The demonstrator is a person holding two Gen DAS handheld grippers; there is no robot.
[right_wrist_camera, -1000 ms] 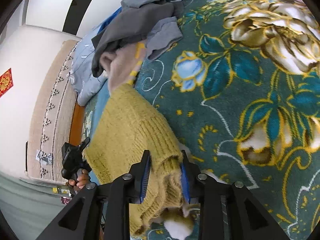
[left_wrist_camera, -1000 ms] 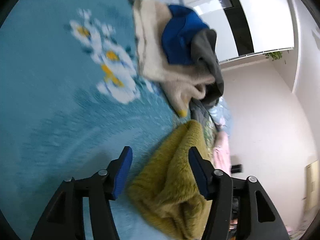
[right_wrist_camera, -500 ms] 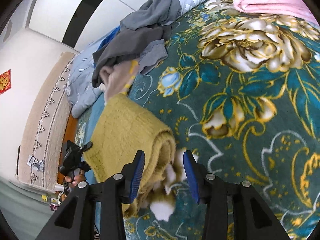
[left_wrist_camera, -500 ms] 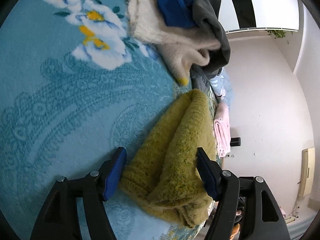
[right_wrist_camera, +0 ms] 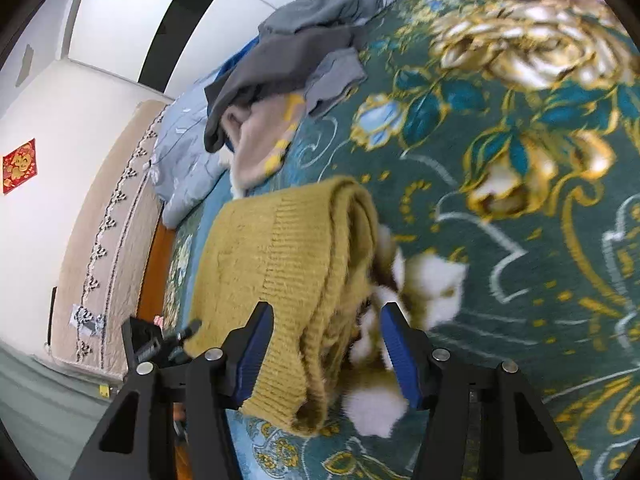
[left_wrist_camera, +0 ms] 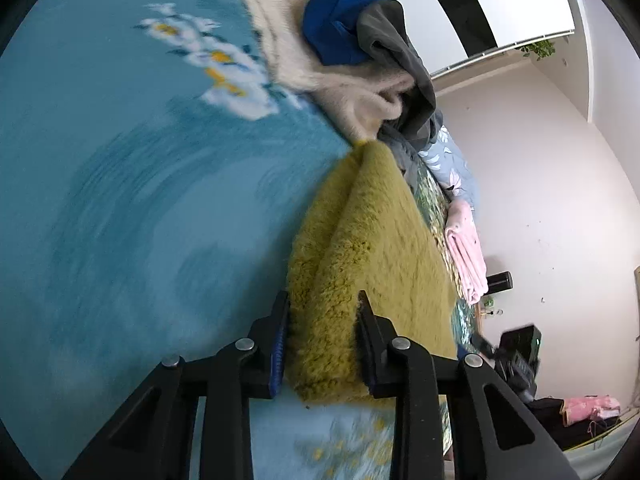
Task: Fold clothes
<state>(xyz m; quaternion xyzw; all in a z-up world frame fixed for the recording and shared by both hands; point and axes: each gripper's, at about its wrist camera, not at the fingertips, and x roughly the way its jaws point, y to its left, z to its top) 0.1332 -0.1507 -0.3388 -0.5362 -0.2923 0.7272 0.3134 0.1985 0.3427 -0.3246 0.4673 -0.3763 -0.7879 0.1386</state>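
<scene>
Left gripper (left_wrist_camera: 322, 332) pinches folded mustard sweater (left_wrist_camera: 372, 240) (right gripper (right_wrist_camera: 328, 344) straddles it).

Beyond the fingertips, the teal bedspread with white-and-yellow flowers (left_wrist_camera: 120, 200) fills the left wrist view; the dark green blanket with gold roses (right_wrist_camera: 520, 200) spreads ahead and right of the fingers in the right wrist view. Far left of those fingers, a beige patterned headboard (right_wrist_camera: 112, 220) stands below a red paper wall ornament (right_wrist_camera: 18, 166). A white wall (left_wrist_camera: 560, 200) rises right of the left fingers.
</scene>
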